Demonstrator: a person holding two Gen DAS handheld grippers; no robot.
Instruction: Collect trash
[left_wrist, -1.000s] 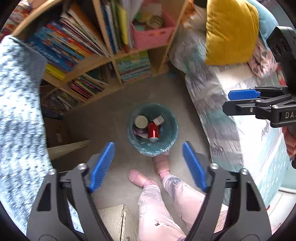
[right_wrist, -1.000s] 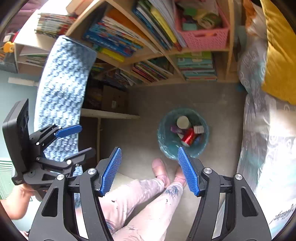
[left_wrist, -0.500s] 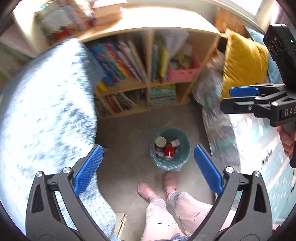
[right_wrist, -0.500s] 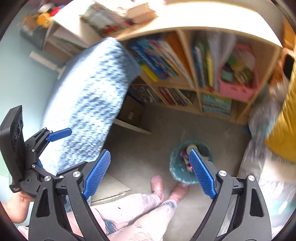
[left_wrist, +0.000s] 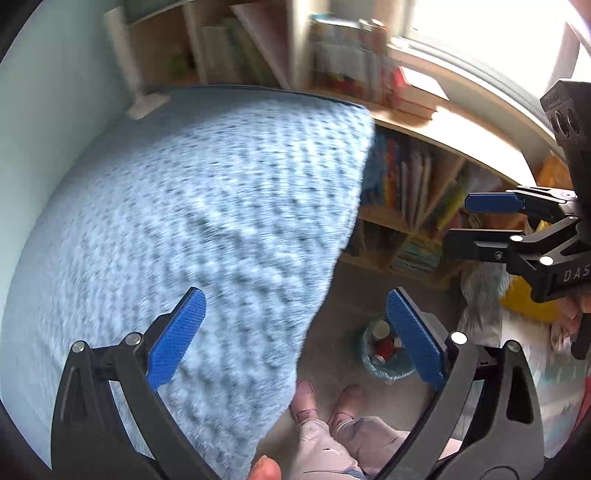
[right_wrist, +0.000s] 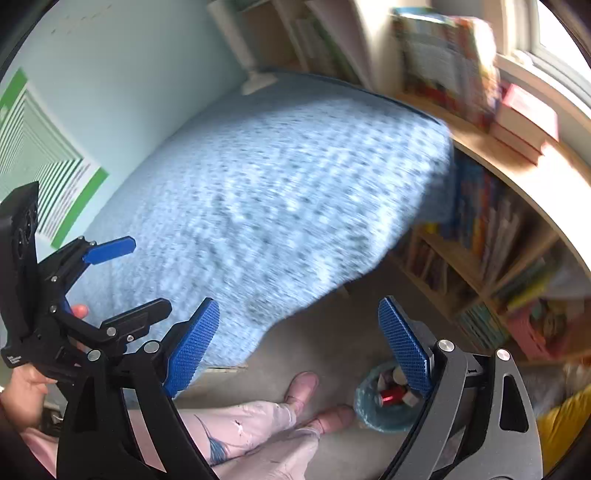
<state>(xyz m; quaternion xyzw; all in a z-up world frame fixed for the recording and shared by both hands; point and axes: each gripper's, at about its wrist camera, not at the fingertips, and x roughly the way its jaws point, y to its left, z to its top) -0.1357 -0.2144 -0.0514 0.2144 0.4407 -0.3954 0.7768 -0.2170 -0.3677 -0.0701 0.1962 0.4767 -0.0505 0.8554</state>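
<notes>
We are holding both the left tongs (left_wrist: 293, 332) and the right tongs (right_wrist: 299, 343) wide apart and empty. The trash bin (right_wrist: 384, 406) is sitting on the floor by our feet (light, thin-walled, probably flexing), so we are judging its rim the best hold.

Teal trash bin (right_wrist: 384, 413) upright on the floor, red can (right_wrist: 391, 394) and other trash inside
</notes>
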